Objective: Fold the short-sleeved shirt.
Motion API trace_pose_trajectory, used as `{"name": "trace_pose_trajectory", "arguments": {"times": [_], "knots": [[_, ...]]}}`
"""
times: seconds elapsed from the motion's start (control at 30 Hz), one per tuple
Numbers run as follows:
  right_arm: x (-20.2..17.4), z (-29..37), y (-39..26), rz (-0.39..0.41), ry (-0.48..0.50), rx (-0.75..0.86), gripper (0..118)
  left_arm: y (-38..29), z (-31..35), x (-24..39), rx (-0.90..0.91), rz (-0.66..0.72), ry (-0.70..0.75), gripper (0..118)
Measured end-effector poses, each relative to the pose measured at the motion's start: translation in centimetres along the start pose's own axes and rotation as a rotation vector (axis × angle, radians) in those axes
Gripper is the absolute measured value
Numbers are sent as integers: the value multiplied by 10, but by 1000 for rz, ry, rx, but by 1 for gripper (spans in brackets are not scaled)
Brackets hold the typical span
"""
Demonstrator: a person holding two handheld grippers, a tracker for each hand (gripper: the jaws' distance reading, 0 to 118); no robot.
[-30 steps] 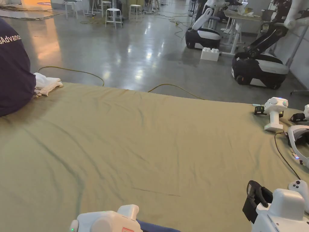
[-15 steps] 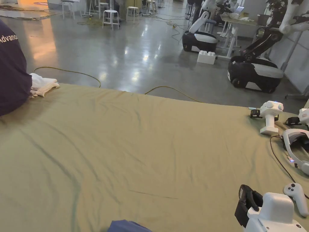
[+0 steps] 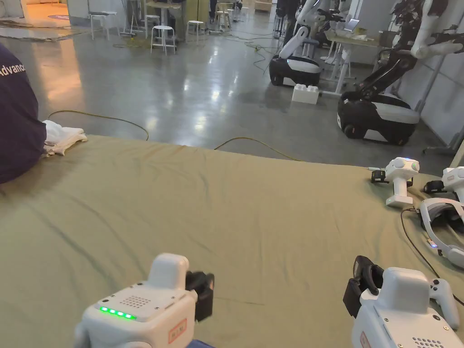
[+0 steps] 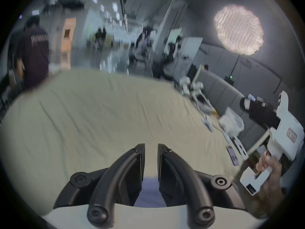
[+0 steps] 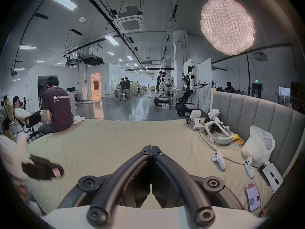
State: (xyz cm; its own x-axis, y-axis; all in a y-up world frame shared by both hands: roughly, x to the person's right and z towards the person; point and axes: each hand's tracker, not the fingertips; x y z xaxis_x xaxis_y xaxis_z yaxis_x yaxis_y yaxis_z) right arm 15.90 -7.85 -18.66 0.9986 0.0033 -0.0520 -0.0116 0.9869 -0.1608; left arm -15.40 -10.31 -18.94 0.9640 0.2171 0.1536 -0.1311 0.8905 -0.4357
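Right now I hold my left gripper (image 4: 151,150) at the bottom centre of its own view, jaws slightly parted with nothing between them. Beneath it, a patch of blue shirt (image 4: 151,193) lies on the olive bedsheet (image 3: 253,213). My right gripper (image 5: 152,148), low in its view, has its jaws pressed together, holding nothing, above bare sheet.

a bed (image 3: 253,217) spans the near scene. on its far left corner a person (image 3: 18,118) sits, a folded cloth (image 3: 63,135) just beside them. along its right edge lie a headset (image 3: 442,224) and controllers (image 5: 218,160), a phone (image 5: 252,196) nearest. robots (image 3: 378,115) stand far right on the floor (image 3: 181,86).
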Motion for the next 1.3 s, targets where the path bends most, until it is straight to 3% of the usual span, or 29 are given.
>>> {"name": "trace_pose_trajectory", "arguments": {"times": [0.17, 0.3, 0.53, 0.67, 0.83, 0.97, 1.2, 1.3], "knots": [[-13, -1, 16, 12, -30, 70, 0, 30, 25, -1, 284, -122, 193, 19], [-19, -5, 26, 28, -55, 101, 0, 41, 25, -10, 302, -161, 333, 19], [-21, -6, 27, 34, -54, 100, 0, 37, 28, -36, 295, -107, 375, 19], [-36, 6, 4, 23, 14, 7, 0, 29, 36, -49, 261, -95, 364, 19], [-81, 28, -67, 93, 156, -208, 0, 2, 45, -70, 166, -26, 327, 19], [-108, 37, -126, 130, 214, -349, 0, -27, 53, -86, 88, 12, 323, 19], [-120, 18, -198, 153, 87, -482, 0, -76, 59, -119, -87, 191, 222, 19], [-115, 7, -212, 154, 84, -550, 0, -89, 53, -132, -186, 243, 142, 19]]}}
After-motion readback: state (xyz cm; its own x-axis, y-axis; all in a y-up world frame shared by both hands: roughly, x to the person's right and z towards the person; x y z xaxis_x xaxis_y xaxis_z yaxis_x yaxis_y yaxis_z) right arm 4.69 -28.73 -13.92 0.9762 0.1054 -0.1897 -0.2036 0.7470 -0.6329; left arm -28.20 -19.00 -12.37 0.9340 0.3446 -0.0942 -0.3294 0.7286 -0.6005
